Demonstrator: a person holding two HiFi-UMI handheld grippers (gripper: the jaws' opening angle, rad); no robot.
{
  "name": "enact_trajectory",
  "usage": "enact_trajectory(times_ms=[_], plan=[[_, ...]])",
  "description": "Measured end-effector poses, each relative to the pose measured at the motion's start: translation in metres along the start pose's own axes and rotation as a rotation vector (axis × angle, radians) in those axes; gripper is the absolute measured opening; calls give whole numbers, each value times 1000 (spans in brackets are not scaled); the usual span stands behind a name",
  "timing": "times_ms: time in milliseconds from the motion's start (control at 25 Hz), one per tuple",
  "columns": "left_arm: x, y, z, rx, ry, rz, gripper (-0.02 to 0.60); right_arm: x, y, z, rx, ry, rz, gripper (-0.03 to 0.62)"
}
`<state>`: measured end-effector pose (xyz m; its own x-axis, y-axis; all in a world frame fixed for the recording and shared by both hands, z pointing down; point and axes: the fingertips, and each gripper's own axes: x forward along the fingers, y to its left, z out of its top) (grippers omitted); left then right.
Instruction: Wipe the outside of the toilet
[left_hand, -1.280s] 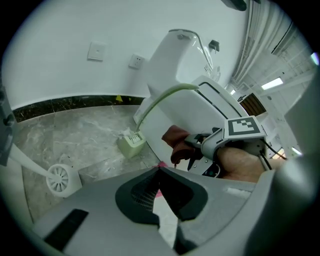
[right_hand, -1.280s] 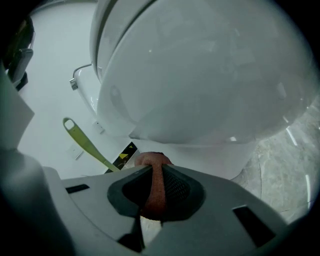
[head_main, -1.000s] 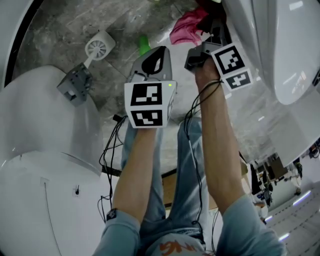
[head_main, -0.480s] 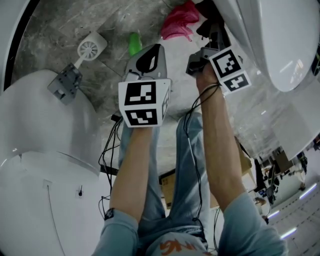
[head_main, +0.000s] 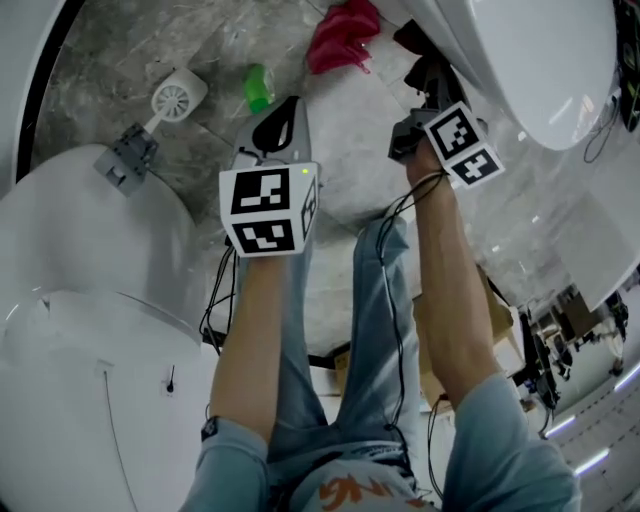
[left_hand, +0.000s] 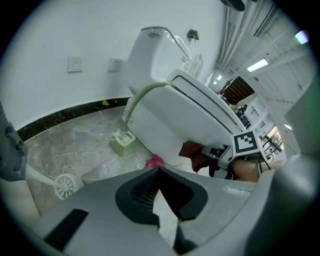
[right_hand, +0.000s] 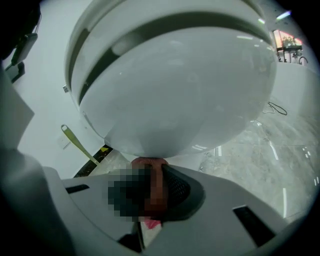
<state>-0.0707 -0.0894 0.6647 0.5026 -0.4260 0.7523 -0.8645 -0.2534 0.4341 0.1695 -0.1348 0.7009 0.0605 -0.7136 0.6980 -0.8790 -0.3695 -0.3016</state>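
Observation:
The white toilet (head_main: 530, 60) fills the upper right of the head view, and its rounded bowl (right_hand: 175, 80) looms over the right gripper view. My right gripper (head_main: 420, 65) is shut on a dark red cloth (right_hand: 150, 162), which it presses against the lower outside of the bowl. In the left gripper view the same cloth (left_hand: 195, 152) sits between the bowl (left_hand: 170, 110) and the right gripper's marker cube. My left gripper (head_main: 278, 110) hangs over the floor to the left, its jaws together (left_hand: 160, 169) with nothing in them.
A pink cloth (head_main: 340, 35) lies on the marble floor near the toilet base. A green brush holder (left_hand: 122, 142), a green bottle (head_main: 258, 87) and a white toilet brush (head_main: 172, 100) stand nearby. A second white fixture (head_main: 80, 250) occupies the left. Cables trail along my arms.
The view has shifted, so the pink cloth and the brush sit higher and further left. My right gripper has slid a little along the bowl with the cloth. The left gripper drifted left.

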Motion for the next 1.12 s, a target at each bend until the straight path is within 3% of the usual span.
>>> enact_trajectory(times_ms=[480,840,1120], plan=[[-22,-58,9,103,7,-53,-2,-50,-55,-13,-25,73,-85,40],[-58,-131,15,161,-42,-76,-2,-128,-66,-7,-72,103,13,40],[-114,-176,14,126,-154,16,-2,-187,-62,16,-174,130,170,39]])
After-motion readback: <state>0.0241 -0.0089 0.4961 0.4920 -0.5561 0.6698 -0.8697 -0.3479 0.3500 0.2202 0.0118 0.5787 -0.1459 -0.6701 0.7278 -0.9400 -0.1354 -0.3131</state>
